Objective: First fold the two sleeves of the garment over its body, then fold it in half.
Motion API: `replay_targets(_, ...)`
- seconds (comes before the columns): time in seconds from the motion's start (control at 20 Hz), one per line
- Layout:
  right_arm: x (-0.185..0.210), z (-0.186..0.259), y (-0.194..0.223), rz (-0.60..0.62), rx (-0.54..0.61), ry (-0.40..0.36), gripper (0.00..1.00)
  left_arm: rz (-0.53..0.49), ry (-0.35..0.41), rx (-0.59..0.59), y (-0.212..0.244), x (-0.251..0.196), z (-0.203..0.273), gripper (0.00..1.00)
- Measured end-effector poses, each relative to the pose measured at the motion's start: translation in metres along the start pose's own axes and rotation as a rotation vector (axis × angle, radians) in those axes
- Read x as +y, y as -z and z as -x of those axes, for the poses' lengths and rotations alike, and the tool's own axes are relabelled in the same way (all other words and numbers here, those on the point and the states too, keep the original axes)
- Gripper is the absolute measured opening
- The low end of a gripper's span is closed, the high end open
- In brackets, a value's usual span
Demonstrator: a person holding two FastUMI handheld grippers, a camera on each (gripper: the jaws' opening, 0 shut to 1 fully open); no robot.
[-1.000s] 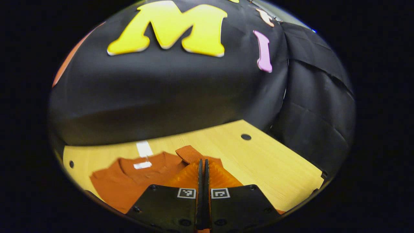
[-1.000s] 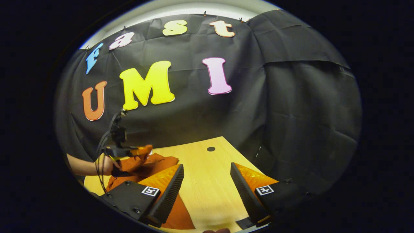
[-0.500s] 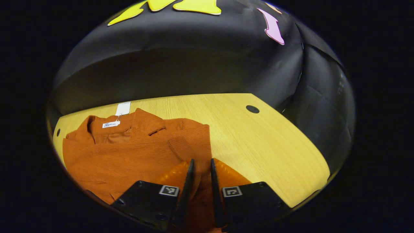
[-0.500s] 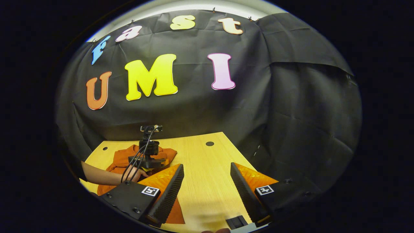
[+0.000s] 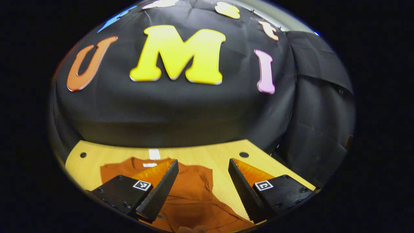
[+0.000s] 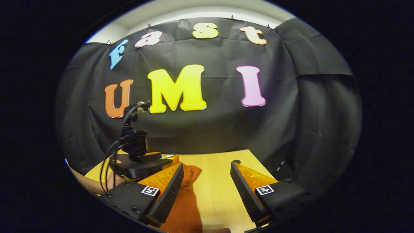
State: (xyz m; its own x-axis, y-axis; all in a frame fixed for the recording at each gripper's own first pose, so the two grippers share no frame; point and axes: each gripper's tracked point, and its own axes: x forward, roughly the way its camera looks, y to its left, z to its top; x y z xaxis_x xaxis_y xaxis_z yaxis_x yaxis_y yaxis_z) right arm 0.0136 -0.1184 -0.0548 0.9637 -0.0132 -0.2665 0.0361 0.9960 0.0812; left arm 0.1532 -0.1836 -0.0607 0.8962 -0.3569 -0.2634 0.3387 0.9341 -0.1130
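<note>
With both the left gripper [image 5: 203, 181] and right gripper [image 6: 204, 187] wide and empty, pinch the rust sweater's [image 5: 190, 194] hem corners evenly before halving.

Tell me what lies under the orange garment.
The orange garment lies on the wooden table, bare beside it. A white tag pokes out past its collar. Anything beneath the cloth is covered.

So in the right gripper view, the right gripper [image 6: 207, 187] sits at about 6 o'clock with its two fingers spread wide apart, nothing between them but bare wooden table [image 6: 213, 191]. An orange garment [image 6: 184, 207] lies on the table around 7 o'clock, partly behind the near finger. Over at 8 o'clock the left gripper [image 6: 139, 163] hovers just above the garment, cables trailing off it, held by a hand [image 6: 111, 179]. Can't tell how its fingers stand.
</note>
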Motion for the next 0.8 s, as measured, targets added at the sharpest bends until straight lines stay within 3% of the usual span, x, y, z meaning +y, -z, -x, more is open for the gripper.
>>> replay_targets(0.2, 0.049, -0.012, -0.020, 0.027, -0.065, -0.105, 0.93, 0.008, -0.099, -0.123, -0.060, 0.053, 0.091, 1.00)
replay_targets(0.5, 0.083, -0.009, -0.020, 0.055, -0.075, -0.176, 0.93, -0.005, -0.240, -0.171, -0.067, 0.128, 0.172, 0.98)
replay_targets(0.7, 0.082, -0.003, -0.003, 0.061, -0.025, -0.196, 0.92, 0.029, -0.239, -0.105, -0.037, 0.151, 0.197, 0.98)
replay_targets(0.8, 0.076, -0.001, 0.018, 0.058, 0.039, -0.202, 0.93, 0.047, -0.194, -0.028, -0.005, 0.157, 0.208, 0.98)
